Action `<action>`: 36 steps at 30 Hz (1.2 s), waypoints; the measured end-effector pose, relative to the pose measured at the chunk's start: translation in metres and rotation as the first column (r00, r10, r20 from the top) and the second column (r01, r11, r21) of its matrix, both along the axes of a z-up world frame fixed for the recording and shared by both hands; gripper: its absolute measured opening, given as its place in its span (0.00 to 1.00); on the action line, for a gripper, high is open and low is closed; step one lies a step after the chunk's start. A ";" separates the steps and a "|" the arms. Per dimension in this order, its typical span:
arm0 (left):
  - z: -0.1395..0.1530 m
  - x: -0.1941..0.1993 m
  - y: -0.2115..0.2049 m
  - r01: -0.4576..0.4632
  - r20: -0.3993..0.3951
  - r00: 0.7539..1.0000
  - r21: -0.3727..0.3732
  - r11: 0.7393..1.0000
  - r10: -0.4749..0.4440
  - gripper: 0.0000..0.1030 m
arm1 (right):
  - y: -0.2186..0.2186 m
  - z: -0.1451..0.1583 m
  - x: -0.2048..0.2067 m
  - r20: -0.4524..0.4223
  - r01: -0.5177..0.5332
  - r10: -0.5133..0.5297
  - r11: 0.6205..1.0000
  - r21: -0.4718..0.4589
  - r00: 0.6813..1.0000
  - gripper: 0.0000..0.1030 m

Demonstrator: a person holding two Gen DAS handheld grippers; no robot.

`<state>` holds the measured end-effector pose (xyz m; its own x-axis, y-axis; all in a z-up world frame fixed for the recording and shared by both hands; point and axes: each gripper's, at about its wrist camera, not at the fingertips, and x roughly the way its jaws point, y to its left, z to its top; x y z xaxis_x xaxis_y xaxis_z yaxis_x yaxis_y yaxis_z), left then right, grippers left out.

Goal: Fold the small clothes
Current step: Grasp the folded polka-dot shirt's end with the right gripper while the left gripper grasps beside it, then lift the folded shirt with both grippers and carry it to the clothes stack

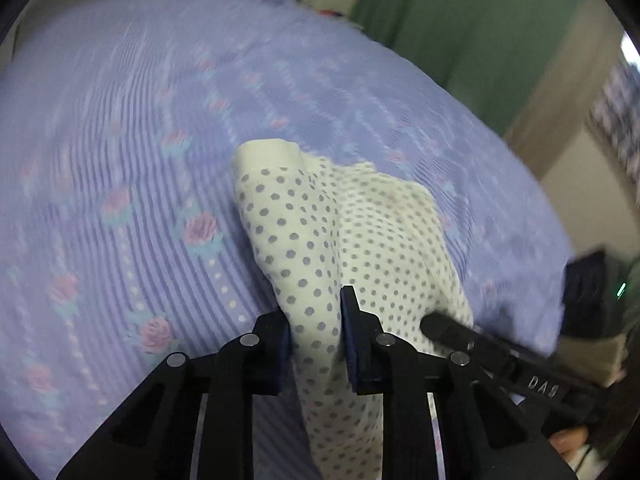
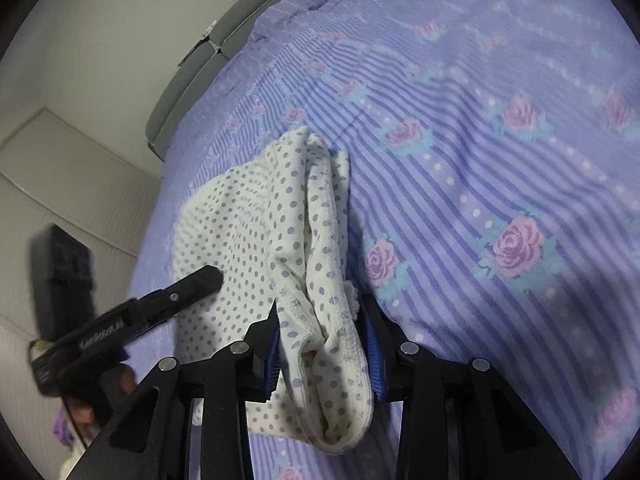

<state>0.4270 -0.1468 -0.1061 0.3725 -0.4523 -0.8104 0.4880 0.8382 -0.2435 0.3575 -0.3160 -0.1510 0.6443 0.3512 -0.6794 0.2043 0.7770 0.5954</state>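
Note:
A small cream garment with grey polka dots (image 1: 320, 240) hangs over the purple bedspread. My left gripper (image 1: 316, 320) is shut on one bunched edge of it. My right gripper (image 2: 320, 320) is shut on another bunched edge of the same garment (image 2: 264, 216), which sags below the fingers. Each gripper shows in the other's view: the right one (image 1: 480, 344) beside the cloth on the right, the left one (image 2: 160, 304) on the left, close together.
The bed has a purple striped cover with pink roses (image 1: 120, 160) (image 2: 480, 160). A green curtain (image 1: 460, 12) hangs behind it. A grey headboard or frame (image 2: 208, 68) and white wall panels (image 2: 60, 168) lie at the left.

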 end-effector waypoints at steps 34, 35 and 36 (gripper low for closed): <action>0.195 -0.259 0.144 -0.143 0.410 0.903 -0.002 0.990 0.131 0.21 | 0.135 0.201 -0.194 0.324 -0.107 0.187 0.962 -0.250 0.927 0.31; 0.199 -0.263 0.153 -0.158 0.415 0.898 -0.003 0.987 0.145 0.21 | 0.142 0.203 -0.196 0.326 -0.119 0.200 0.960 -0.252 0.924 0.31; 0.203 -0.268 0.165 -0.173 0.420 0.894 -0.006 0.985 0.159 0.21 | 0.151 0.207 -0.198 0.331 -0.133 0.216 0.958 -0.255 0.919 0.31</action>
<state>0.1593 0.0183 0.0969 0.7468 -0.3313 -0.5766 0.3920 0.9197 -0.0208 0.1598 -0.1652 0.0557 0.7978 0.3460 -0.4938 -0.1371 0.9016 0.4103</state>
